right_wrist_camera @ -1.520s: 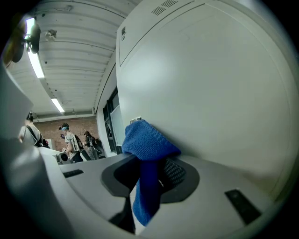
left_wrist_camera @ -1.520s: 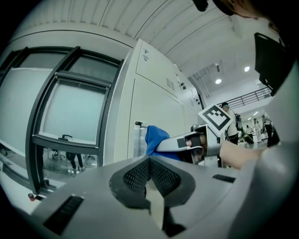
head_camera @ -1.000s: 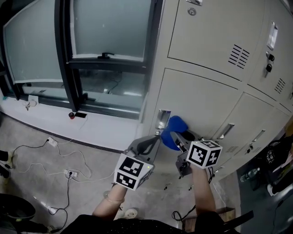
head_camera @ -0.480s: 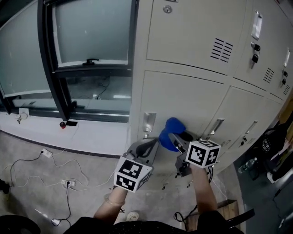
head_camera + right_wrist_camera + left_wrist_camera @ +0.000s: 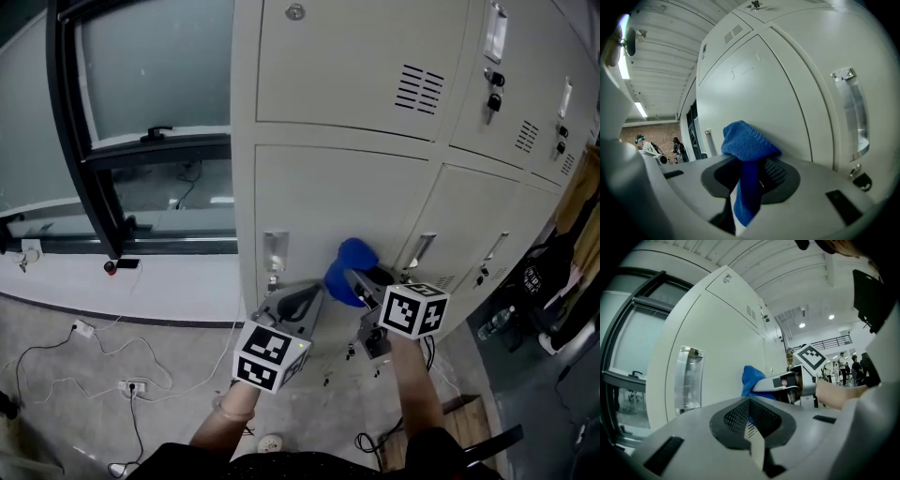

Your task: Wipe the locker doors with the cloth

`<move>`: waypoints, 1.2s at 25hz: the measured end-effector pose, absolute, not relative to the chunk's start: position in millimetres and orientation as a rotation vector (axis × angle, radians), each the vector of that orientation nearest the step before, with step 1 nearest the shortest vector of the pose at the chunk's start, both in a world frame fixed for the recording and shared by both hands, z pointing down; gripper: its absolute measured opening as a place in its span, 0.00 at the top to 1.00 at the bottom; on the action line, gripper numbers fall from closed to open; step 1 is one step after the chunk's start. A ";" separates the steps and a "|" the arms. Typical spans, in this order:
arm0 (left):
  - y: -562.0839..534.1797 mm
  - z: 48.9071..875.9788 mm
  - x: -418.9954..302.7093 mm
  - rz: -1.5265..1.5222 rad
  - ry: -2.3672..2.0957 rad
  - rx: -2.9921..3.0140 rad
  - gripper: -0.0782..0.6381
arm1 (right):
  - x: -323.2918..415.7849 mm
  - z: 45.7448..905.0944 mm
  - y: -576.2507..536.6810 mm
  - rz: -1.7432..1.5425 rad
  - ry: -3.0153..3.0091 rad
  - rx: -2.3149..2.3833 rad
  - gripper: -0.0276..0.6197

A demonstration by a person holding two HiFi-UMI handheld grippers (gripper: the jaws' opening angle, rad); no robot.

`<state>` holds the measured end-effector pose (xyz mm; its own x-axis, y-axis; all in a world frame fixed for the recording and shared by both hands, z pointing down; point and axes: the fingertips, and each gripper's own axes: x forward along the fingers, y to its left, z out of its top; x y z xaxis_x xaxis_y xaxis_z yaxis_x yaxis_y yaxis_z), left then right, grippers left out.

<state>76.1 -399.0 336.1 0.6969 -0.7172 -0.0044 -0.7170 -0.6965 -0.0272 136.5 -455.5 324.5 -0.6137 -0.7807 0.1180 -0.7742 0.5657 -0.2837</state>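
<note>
Pinching the blue cloth (image 5: 747, 140) in the right gripper (image 5: 751, 180), jaws clamped hard on the fabric, with a bunched wad sticking out ahead and a tail hanging below.

Holding that wad up at the lower locker door (image 5: 319, 202), apparently touching the panel, just right of the door's metal handle (image 5: 275, 251) and left of the seam to the neighbouring door.

Carrying nothing in the left gripper (image 5: 751, 423): jaws closed flat together, pointing at the same door just below and left of the cloth, close beside the right gripper. Contact with the panel not readable.

Noting the metal handle as the nearest thing sticking out of the door, just beside the wad.

Noting further around:
- slanted handles (image 5: 419, 251) on the doors to the right
- vent slots (image 5: 419, 89) and key locks (image 5: 494, 101) on the upper doors
- a dark-framed window (image 5: 141, 84) at left

Logging on the floor (image 5: 187, 356): loose cables (image 5: 56, 375) and a power strip (image 5: 131, 386) at left; a black bundle (image 5: 553, 281) and a bottle (image 5: 492, 323) at right near the locker foot.
</note>
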 end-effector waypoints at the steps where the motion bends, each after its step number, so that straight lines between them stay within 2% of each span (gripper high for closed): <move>1: -398.6 335.6 81.0 -0.013 1.197 -2.874 0.88 | 140.8 324.6 -455.8 -0.486 2.756 -1.380 0.80; 18: -402.6 344.4 133.0 -0.003 1.043 -2.960 0.88 | 219.0 326.2 -463.3 -0.478 2.615 -1.607 0.80; 23: -400.7 341.8 151.0 0.011 0.974 -2.984 0.88 | 234.4 327.9 -463.8 -0.388 2.608 -1.738 0.80; 30: -404.6 342.6 150.3 0.021 0.978 -2.992 0.88 | 238.9 328.8 -464.0 -0.475 2.553 -1.695 0.80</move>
<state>150.3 -404.6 342.6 0.8067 -0.5909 -0.0109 -0.5908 -0.8068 0.0102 238.9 -464.0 328.8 -0.4019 -0.9058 0.1341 -0.8934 0.3558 -0.2744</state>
